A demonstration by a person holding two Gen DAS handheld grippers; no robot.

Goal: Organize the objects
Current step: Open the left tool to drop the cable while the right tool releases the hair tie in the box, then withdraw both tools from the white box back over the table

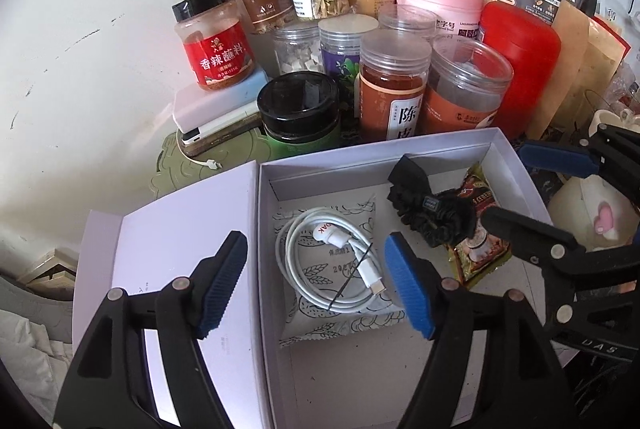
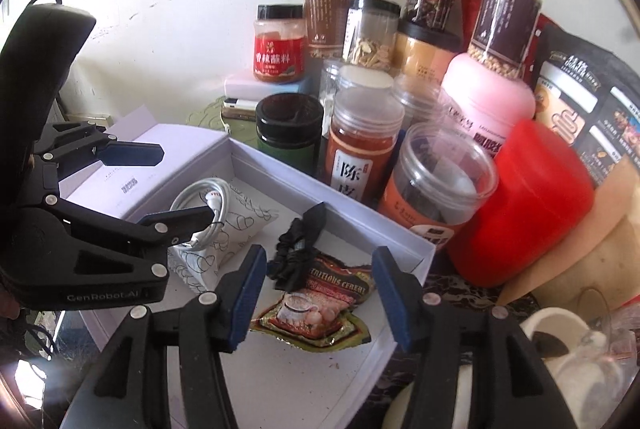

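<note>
An open white box (image 1: 416, 145) (image 2: 352, 207) holds a coiled white cable (image 1: 340, 269) (image 2: 200, 197) lying on a white patterned packet (image 1: 320, 325) (image 2: 232, 233), a black scrunchie (image 1: 432, 213) (image 2: 298, 245) and a gold cereal sachet (image 1: 480, 249) (image 2: 320, 309). My left gripper (image 1: 320, 289) (image 2: 176, 185) is open and empty, hovering over the cable. My right gripper (image 2: 320, 301) (image 1: 516, 189) is open and empty, hovering over the cereal sachet.
The box lid (image 1: 172, 253) (image 2: 132, 181) lies to the left. Many jars crowd behind the box: a red-label spice jar (image 1: 216, 41), a black-lidded green jar (image 1: 300, 117), an orange jar (image 1: 392, 85), a red canister (image 1: 520, 69). A white wall (image 1: 100, 29) is behind.
</note>
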